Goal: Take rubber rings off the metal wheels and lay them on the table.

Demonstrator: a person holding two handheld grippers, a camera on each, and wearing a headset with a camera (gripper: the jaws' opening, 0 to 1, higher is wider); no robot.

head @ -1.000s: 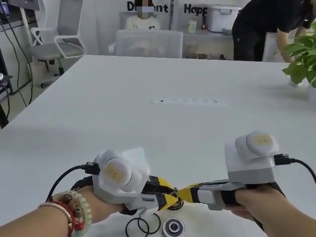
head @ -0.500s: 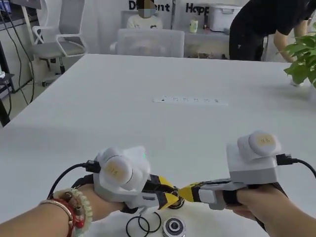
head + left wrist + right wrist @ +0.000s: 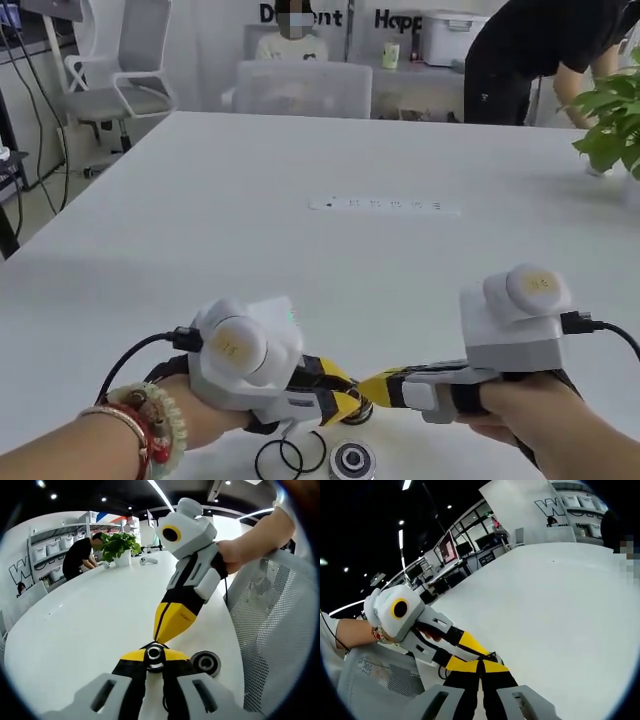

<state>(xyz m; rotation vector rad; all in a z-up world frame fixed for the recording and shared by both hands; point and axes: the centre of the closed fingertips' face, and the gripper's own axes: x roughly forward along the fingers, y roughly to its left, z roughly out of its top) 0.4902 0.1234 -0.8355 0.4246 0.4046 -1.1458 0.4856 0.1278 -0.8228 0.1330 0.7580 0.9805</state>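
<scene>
My left gripper (image 3: pixel 154 655) is shut on a small metal wheel (image 3: pixel 154 653), held just above the table near its front edge. My right gripper (image 3: pixel 481 662) comes in from the right with its yellow tips pressed together at the wheel's rim, pinching a thin black rubber ring (image 3: pixel 489 655). In the head view the left gripper (image 3: pixel 343 405) and the right gripper (image 3: pixel 372 393) meet tip to tip over the wheel (image 3: pixel 357 410). Two loose black rubber rings (image 3: pixel 289 455) lie on the table below them, beside a second metal wheel (image 3: pixel 352 460) (image 3: pixel 206 662).
The white table (image 3: pixel 330 260) stretches far ahead, with a flat white power strip (image 3: pixel 385 205) at mid-table. A potted plant (image 3: pixel 612 125) stands at the far right edge. Chairs and people are beyond the far edge. A mesh chair back (image 3: pixel 272 625) is close behind me.
</scene>
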